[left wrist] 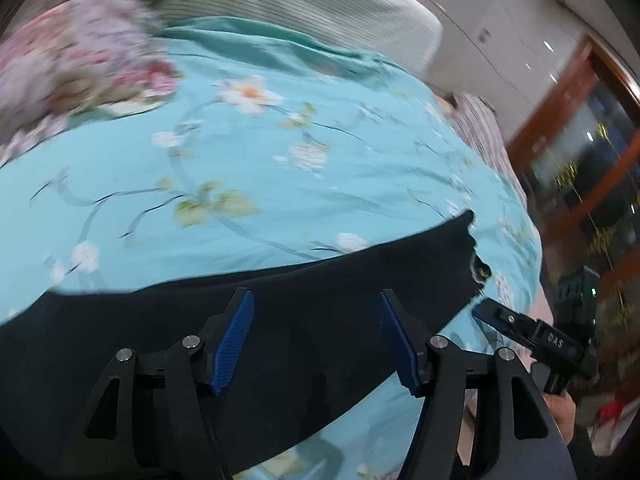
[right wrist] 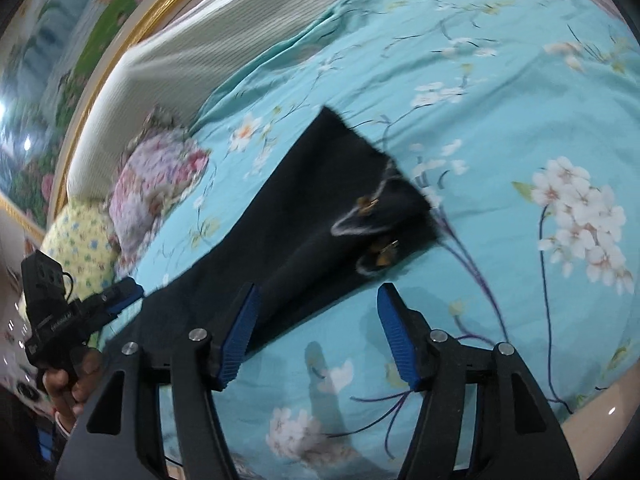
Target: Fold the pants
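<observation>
Lying flat on the turquoise floral bedspread (right wrist: 500,92): dark pants (right wrist: 320,216), long axis running from the drawstring waistband (right wrist: 380,220) back toward the left gripper (left wrist: 316,332). Left gripper spread wide, empty, directly above the leg cloth and nearer the pants. Right gripper (right wrist: 316,324) likewise spread, empty, beside the near edge, waistband just ahead; floral pillow (right wrist: 160,176) well apart.

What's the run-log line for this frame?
task: fold pants | pants: flat on bedsheet, unfolded | left gripper: open, over pants | right gripper: open, at pants edge | grasp: none
</observation>
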Demonstrator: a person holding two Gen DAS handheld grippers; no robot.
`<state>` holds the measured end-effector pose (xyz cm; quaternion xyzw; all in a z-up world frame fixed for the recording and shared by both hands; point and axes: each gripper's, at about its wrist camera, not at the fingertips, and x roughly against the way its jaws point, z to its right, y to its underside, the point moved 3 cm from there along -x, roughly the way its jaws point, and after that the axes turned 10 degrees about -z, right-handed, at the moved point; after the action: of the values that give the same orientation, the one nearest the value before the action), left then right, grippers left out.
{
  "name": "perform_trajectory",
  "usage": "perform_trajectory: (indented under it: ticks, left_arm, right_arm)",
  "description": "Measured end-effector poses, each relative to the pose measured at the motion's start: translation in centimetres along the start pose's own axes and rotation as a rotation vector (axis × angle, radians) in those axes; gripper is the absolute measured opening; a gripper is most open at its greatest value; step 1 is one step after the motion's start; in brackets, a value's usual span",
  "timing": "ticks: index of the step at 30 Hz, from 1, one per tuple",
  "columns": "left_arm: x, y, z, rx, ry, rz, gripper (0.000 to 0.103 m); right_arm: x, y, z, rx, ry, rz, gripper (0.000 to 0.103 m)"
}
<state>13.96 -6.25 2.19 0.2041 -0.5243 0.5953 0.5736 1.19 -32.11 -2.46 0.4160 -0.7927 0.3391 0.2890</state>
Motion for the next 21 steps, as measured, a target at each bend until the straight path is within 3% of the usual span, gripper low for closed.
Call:
perform_trajectory:
  ticks: [9,10,11,12,21]
  left_arm:
    - [-5.7,-4.4,5.6,-0.160,0.045,-0.128,0.065]
    - [-6.3,-4.8,6.1,-0.174,0.054,-0.137,0.065]
    - [-7.0,-5.3,6.8,-0.191,0.068,-0.149,0.065]
    - [-7.4,-5.6,7.2,-0.199,0.075,-0.157,0.065]
    - [-13.6,-8.3,12.7,-0.330,0.109,-0.270,0.063]
  right_arm:
    - [-0.8,-1.6,1.9,-0.134,-0.120,0.041,0.060]
    - [-0.9,-1.8,2.0,-0.139,-0.135,0.056,0.053]
    - [-0.9,-2.0,2.2,-0.143,-0.138,0.062,0.027]
    - [-1.1,-2.1,2.5,-0.148,-0.129,0.061,0.013]
    - [-0.7,-1.8,5.1,-0.173,-0.180,0.086,0.011]
